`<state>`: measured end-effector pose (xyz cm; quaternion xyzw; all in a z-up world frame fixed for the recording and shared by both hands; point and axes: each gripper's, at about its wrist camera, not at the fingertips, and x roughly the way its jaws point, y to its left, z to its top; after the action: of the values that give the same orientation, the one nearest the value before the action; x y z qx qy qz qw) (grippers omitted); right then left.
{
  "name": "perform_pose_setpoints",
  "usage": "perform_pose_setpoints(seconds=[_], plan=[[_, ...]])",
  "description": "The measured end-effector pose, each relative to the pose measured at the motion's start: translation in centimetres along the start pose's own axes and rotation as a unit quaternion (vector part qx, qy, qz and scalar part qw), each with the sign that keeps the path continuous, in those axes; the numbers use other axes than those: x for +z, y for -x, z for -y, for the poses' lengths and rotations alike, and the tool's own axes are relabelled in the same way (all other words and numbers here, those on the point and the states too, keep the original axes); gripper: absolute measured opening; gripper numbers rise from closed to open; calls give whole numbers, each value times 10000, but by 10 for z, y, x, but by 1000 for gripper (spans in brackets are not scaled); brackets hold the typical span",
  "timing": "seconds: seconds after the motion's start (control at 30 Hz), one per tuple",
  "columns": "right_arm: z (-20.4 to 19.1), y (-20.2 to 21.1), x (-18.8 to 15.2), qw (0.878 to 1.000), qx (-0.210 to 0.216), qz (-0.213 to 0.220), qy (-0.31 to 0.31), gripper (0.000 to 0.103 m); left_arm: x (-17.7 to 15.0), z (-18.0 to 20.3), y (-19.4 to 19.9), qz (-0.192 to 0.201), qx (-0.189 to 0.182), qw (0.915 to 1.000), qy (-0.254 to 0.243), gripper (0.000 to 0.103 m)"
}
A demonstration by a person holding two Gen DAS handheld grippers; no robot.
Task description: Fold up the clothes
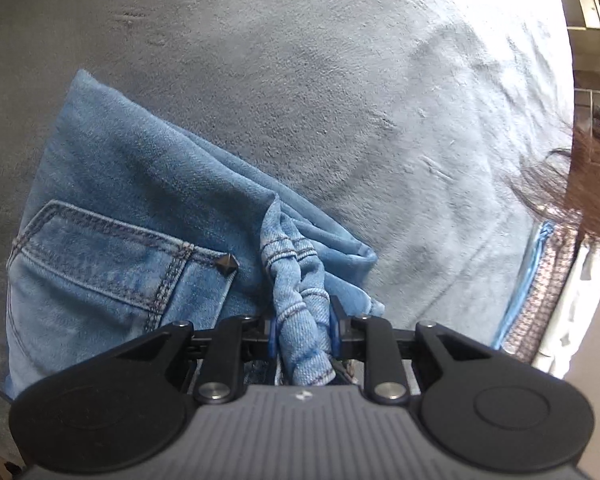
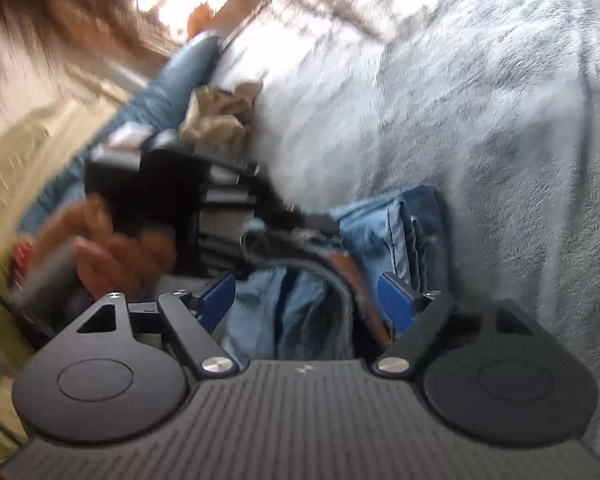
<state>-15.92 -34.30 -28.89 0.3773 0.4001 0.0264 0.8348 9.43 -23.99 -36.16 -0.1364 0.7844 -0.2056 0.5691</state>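
Light blue jeans [image 1: 132, 208] lie bunched on a grey plush blanket [image 1: 300, 80], a back pocket with a metal stud facing up. My left gripper [image 1: 303, 322] is shut on a bunched seam of the jeans. In the blurred right wrist view, my right gripper [image 2: 314, 298] is open, its blue pads either side of the jeans' waistband [image 2: 324, 276], which has a brown patch. The left gripper [image 2: 204, 200] shows there as a black shape just beyond, held by a hand.
The grey blanket [image 2: 480, 120] spreads wide beyond the jeans. A blue-edged woven cloth [image 1: 540, 280] lies at the blanket's right side. The person's dark hair [image 1: 580, 184] hangs in at the right. Crumpled tan fabric [image 2: 220, 112] sits behind the left gripper.
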Motion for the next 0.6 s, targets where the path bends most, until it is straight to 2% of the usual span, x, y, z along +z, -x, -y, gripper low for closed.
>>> perform_pose_setpoints(seconds=[0.03,0.1,0.17,0.2,0.33,0.43,0.6], plan=[[-3,-5,-3,9998,-136,-90,132,75,-1,1,0,19,31,10000,-21,24],[-8,-13,-9,9980,-454,-214,396,49,-2,4,-1,63,84,9999,-48,23],[-8,-16,-12,9959,-694,-239,521,31,-6,11,3,142,183,9996,-166,22],[-6,-14,-13,9964,-676,-216,473,27,-9,18,6,185,260,9991,-284,22],[-6,-6,-15,9969,-653,-121,418,23,-17,45,8,252,612,9940,-867,23],[0,-5,-14,9973,-676,-82,265,22,-15,48,1,213,635,9948,-772,23],[9,4,-14,9983,-580,12,-60,20,-16,58,1,214,667,9935,-895,23]])
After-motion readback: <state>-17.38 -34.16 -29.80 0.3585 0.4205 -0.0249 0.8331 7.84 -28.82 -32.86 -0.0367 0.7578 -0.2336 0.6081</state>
